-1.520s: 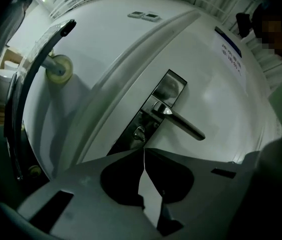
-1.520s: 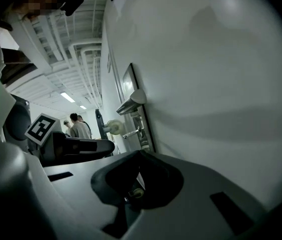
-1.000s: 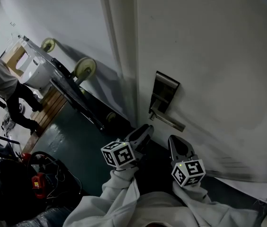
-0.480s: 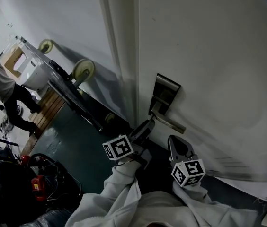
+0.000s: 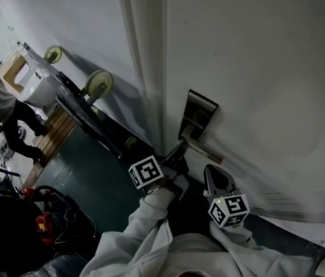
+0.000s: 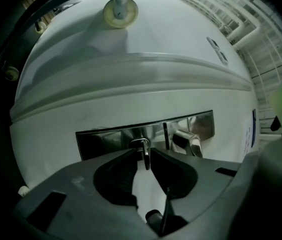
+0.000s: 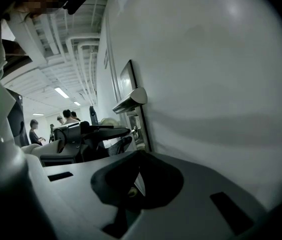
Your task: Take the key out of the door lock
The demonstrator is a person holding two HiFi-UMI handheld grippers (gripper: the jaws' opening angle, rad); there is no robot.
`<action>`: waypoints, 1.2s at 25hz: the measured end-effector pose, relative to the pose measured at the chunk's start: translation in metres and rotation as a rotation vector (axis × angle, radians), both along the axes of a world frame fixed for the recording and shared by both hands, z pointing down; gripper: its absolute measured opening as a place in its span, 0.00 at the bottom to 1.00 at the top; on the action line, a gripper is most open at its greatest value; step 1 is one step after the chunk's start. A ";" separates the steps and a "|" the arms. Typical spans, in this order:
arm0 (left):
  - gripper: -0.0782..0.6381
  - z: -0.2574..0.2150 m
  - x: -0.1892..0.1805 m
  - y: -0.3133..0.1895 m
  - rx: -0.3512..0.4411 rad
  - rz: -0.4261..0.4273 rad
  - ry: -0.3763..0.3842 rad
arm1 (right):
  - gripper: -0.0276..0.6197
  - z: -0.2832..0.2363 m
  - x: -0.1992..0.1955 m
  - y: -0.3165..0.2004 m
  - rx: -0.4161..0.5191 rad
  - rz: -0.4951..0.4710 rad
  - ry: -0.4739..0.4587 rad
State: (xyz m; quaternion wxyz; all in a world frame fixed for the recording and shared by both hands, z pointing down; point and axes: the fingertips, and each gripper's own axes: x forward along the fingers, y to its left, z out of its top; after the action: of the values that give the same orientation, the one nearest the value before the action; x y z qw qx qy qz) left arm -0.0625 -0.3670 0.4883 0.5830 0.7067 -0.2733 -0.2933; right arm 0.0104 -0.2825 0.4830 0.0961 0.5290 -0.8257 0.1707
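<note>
Steel key point(image 6: 145, 153) sits in the door lock point(image 6: 101, 138); our left tongs point(image 5: 180, 149), which have just been closing, pinch it; we hold our right tongs point(image 7: 139, 155) pressed together, empty, beside the white door point(image 7: 206, 84).

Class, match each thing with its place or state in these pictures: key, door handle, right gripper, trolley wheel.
Things:
1. key
2. door handle
3. right gripper
4. trolley wheel

Places or states:
A. by the wall, left of the door
B. between the jaws of the left gripper
C. shut, holding nothing
D. a silver lever, untouched

Pairs: 1-B, 2-D, 3-C, 4-A.

The left gripper's jaws have just been closing, and they now pinch the key.
</note>
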 end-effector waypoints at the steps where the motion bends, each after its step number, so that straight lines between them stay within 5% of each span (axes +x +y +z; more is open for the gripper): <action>1: 0.20 0.002 -0.001 -0.001 -0.012 -0.013 0.005 | 0.12 0.000 0.002 0.000 0.000 0.002 0.001; 7: 0.15 -0.002 0.000 -0.003 -0.016 -0.067 0.048 | 0.12 -0.001 0.006 0.002 0.005 -0.006 0.008; 30: 0.15 0.001 -0.002 -0.001 -0.048 -0.093 0.026 | 0.12 -0.004 0.009 0.011 0.009 -0.010 0.015</action>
State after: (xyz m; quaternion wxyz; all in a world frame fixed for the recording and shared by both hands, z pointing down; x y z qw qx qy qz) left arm -0.0643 -0.3684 0.4897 0.5890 0.6751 -0.3054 -0.3225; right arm 0.0193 -0.2718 0.4792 0.1005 0.5266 -0.8283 0.1626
